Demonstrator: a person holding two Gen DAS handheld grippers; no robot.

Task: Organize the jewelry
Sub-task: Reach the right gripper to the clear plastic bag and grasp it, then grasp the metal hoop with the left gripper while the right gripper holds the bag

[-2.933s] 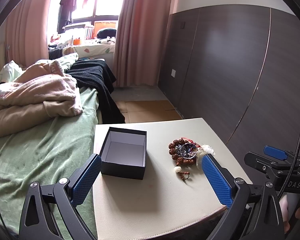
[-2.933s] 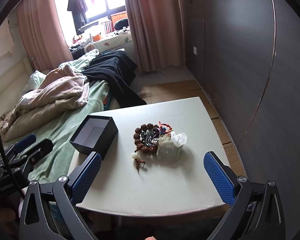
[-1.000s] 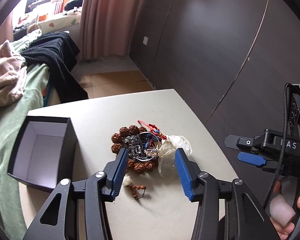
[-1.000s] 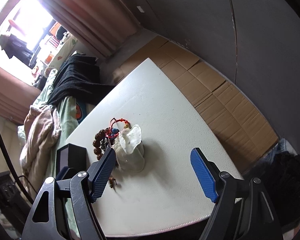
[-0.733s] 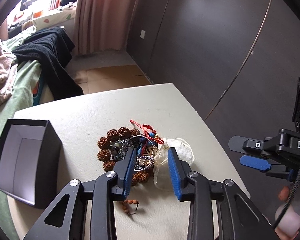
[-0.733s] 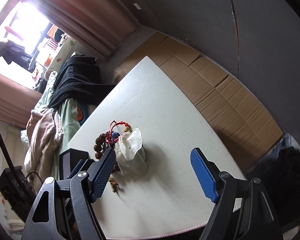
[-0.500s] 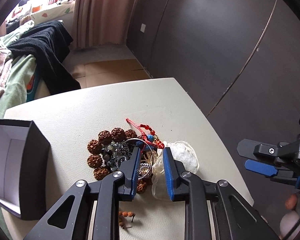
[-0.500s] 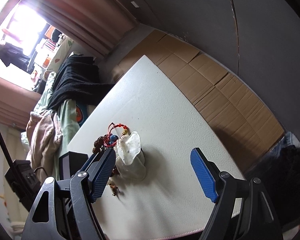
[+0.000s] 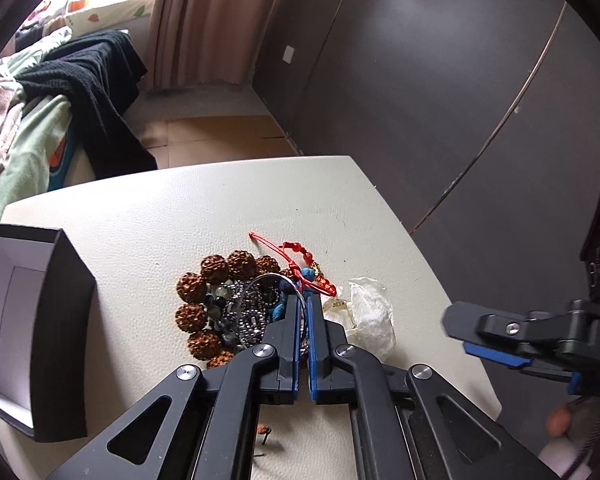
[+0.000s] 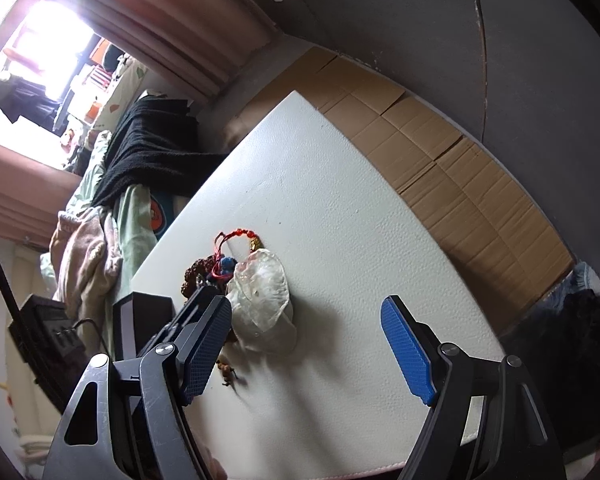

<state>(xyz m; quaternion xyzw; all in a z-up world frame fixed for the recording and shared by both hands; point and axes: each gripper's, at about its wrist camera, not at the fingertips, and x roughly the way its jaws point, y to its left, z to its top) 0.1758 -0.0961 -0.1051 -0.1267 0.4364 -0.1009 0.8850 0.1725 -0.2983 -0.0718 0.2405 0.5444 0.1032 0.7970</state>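
A heap of jewelry lies on the white table (image 9: 172,208): a brown bead bracelet (image 9: 204,280), a silver chain (image 9: 248,312), a thin silver bangle (image 9: 278,280), a red cord bracelet (image 9: 296,252), blue beads and a clear plastic pouch (image 9: 370,312). My left gripper (image 9: 304,300) is shut down into the heap, its tips on the thin silver bangle by the blue beads. My right gripper (image 10: 306,324) is open and empty above the table, to the right of the heap; the pouch (image 10: 262,292) lies by its left finger. An open black box (image 9: 32,320) stands on the left.
A bed with green sheet, blankets and black cloth (image 9: 96,80) lies beyond the table's left side. A dark panelled wall (image 9: 420,80) runs along the right. Cardboard (image 10: 440,152) covers the floor past the table's far edge. A small loose bead piece (image 10: 228,376) lies near the table's front.
My left gripper moved forward and down onto the heap and closed from wide open to shut on the bangle. My right gripper stayed open and shifted slightly.
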